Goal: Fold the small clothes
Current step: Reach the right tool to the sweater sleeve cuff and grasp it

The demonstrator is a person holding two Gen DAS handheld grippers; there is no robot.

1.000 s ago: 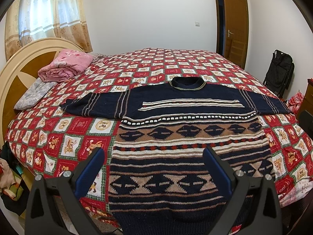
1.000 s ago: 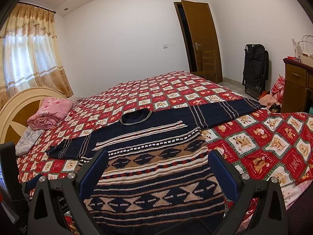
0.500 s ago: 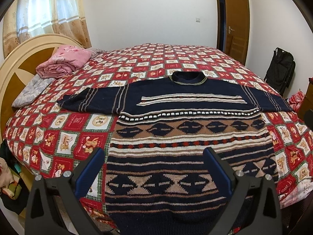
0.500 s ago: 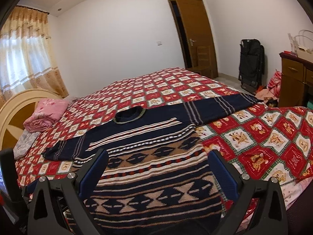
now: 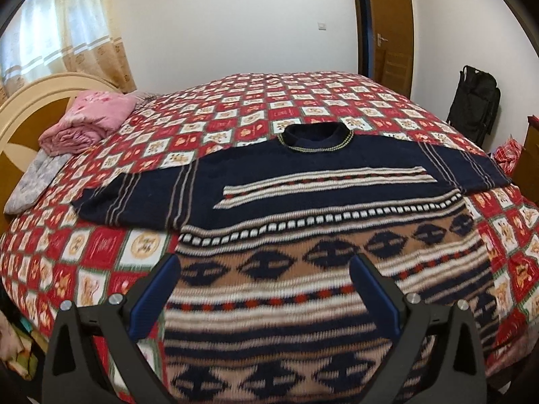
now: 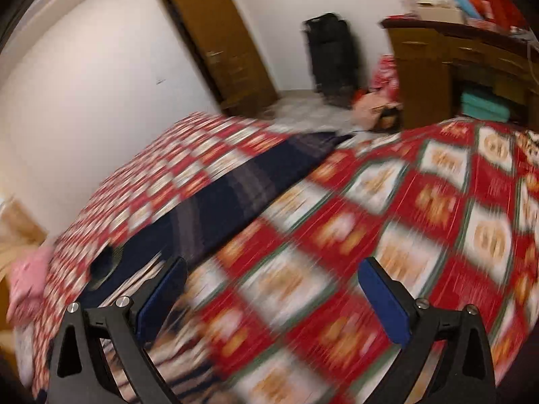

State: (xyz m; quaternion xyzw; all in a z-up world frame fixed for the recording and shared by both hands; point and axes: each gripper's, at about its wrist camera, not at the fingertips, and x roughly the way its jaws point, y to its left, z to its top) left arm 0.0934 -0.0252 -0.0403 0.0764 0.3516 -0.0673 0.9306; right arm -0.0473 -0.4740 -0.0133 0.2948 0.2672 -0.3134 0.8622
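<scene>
sweater [image 5: 320, 202] flat on the bed [image 5: 235, 107], collar at far edge, sleeves out sideways | left gripper [image 5: 262, 289] spread, empty, above the hem | right gripper [image 6: 273, 293] spread, empty, right sleeve [image 6: 235, 195] ahead-left, nearer this hand
</scene>
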